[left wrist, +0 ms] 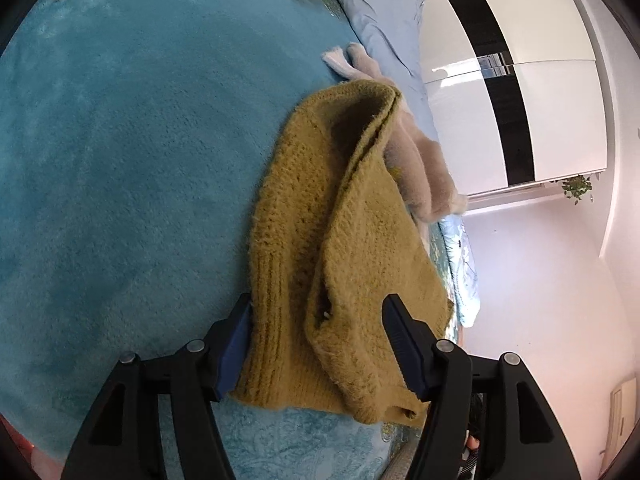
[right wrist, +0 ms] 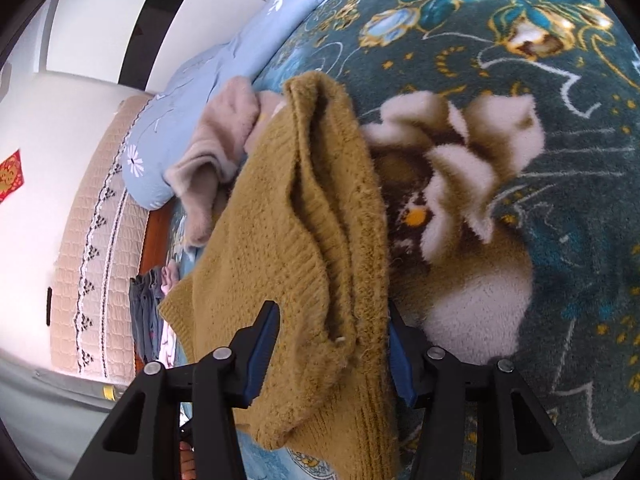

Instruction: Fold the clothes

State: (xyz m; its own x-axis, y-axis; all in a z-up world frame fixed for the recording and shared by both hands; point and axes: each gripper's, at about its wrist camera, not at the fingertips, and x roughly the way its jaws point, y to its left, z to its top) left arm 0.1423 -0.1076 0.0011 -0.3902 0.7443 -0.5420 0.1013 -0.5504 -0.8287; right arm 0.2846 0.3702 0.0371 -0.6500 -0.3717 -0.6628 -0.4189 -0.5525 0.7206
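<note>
A mustard-yellow knit sweater [left wrist: 340,240] lies bunched on a teal fleece blanket [left wrist: 120,160] on the bed. My left gripper [left wrist: 318,320] has its jaws wide apart with the sweater's ribbed edge lying between them. In the right wrist view the same sweater [right wrist: 304,220] lies between the wide-set jaws of my right gripper [right wrist: 332,328], over the flowered part of the blanket [right wrist: 520,80]. Neither pair of pads presses the knit together.
A pale pink fuzzy garment [left wrist: 416,152] lies just beyond the sweater, also in the right wrist view [right wrist: 216,148]. A light blue quilt [left wrist: 380,12] runs along the bed's far edge. White wardrobe doors [left wrist: 540,100] stand beyond. A padded headboard [right wrist: 92,240] and some clothes [right wrist: 148,312] are at the left.
</note>
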